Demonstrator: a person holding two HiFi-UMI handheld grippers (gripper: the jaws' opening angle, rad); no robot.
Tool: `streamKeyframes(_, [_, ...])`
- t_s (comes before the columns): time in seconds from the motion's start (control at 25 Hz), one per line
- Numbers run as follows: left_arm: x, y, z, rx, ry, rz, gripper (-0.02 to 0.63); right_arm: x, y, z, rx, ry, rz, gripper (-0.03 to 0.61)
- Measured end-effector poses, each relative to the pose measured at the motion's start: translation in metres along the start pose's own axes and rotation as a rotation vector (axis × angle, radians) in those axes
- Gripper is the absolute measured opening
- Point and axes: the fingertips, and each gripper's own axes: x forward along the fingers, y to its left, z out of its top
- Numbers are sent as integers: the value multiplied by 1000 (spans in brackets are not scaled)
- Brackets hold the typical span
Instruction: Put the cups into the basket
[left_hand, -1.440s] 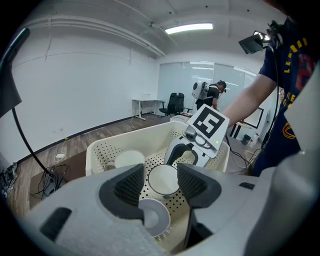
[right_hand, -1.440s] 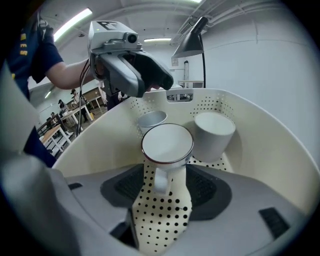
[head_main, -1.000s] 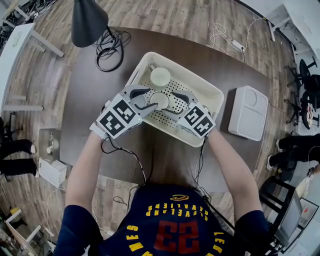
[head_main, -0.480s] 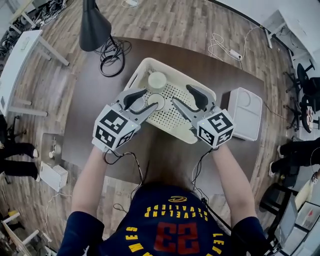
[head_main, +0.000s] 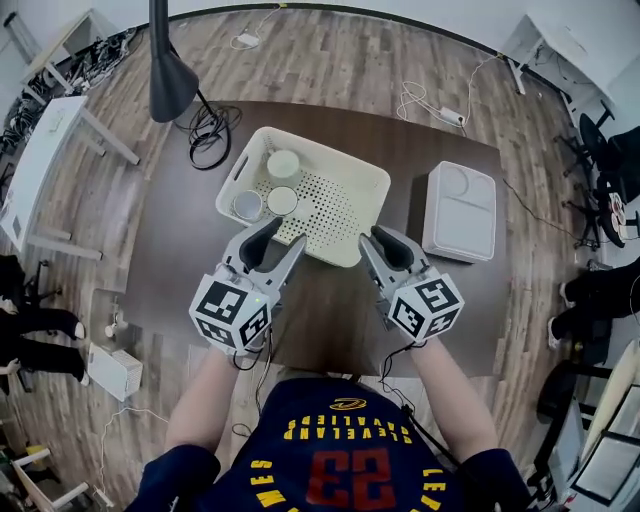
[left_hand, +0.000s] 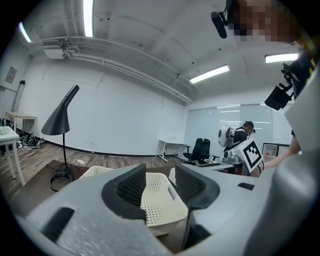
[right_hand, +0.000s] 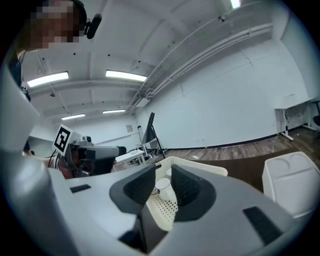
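- Dark counter (head_main: 330, 310): near strip in front of the person is bare, no cup on it.
- Left hand-held gripper (head_main: 283, 235): jaws spread wide, just eased in a bit, nothing between them. Held above the counter's near half, just short of the basket.
- Right hand-held gripper (head_main: 372, 240): jaws just been closing, now a narrow gap, empty. The cup showing through the gap sits far off in the basket.
- Basket (head_main: 340, 205): mid-counter, beyond both tips.
- Cups (head_main: 283, 163): three, all upright, bunched in the basket's left end. I see none outside, so the task looks done.
- Risk: both tips sit close to the basket's near wall. A forward swing could shove the light basket or topple the cups.
- Risk: gripper cables hang over the near edge and could snag.
- White lidded box (head_main: 460, 210) right of the basket, lamp (head_main: 170, 80) on the floor past the far left corner.
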Motion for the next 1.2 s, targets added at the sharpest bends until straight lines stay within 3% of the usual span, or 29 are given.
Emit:
streamKeyframes(0.16, [-10, -45, 8, -7, -54, 8, 122, -48, -4, -13, 64, -31, -55, 41])
streamKeyframes(0.32, [-18, -99, 5, -22, -74, -27, 12, -98, -5, -12, 73, -70, -97, 26])
streamKeyframes(0.64, [-36, -208, -38, -28, -31, -90, 12, -194, 17, -9, -73, -139, -166, 20])
streamKeyframes(0.88, [-40, -279, -52, -14, -27, -150, 12, -244, 40, -20, -117, -177, -208, 15])
streamKeyframes(1.2, [-43, -333, -73, -33, 8, -213, 12, -282, 51, -33, -165, -170, -211, 15])
